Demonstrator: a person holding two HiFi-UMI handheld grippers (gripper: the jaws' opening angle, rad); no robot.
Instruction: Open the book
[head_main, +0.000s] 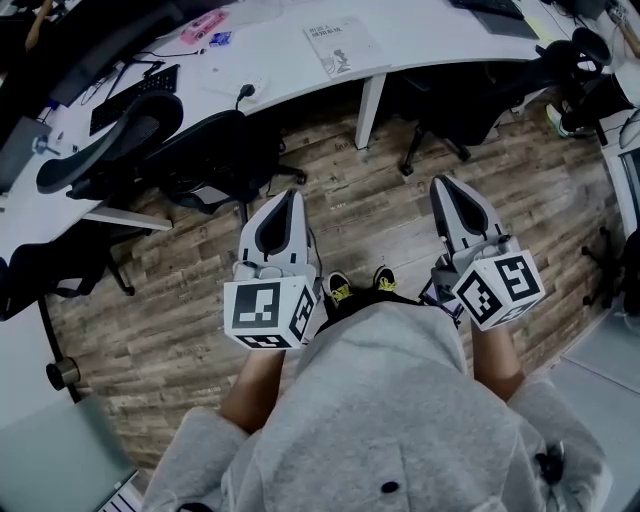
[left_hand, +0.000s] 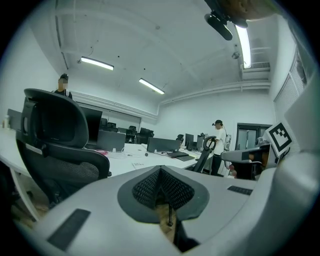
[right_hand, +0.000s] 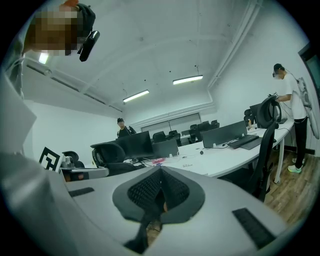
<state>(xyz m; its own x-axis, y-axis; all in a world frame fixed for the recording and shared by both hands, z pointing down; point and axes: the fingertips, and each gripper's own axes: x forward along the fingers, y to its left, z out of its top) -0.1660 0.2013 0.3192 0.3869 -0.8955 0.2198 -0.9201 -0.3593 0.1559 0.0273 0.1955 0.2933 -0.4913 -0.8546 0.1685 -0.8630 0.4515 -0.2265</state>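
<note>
The book (head_main: 343, 45) lies closed on the white desk (head_main: 270, 75) ahead of me, pale cover up; in the left gripper view the book (left_hand: 140, 164) is a small flat sheet far beyond the jaws. My left gripper (head_main: 292, 197) and right gripper (head_main: 441, 183) are held side by side over the wooden floor, well short of the desk and pointing toward it. Both are shut, their tips meeting with nothing between them. In their own views the left gripper (left_hand: 160, 170) and the right gripper (right_hand: 160, 170) show closed, empty jaws.
A black office chair (head_main: 150, 150) stands at the left by the desk, and another chair (head_main: 470, 100) at the right. A keyboard (head_main: 135, 95) and a pink item (head_main: 203, 25) lie on the desk. A desk leg (head_main: 368, 110) is ahead. People (right_hand: 292, 100) stand in the room.
</note>
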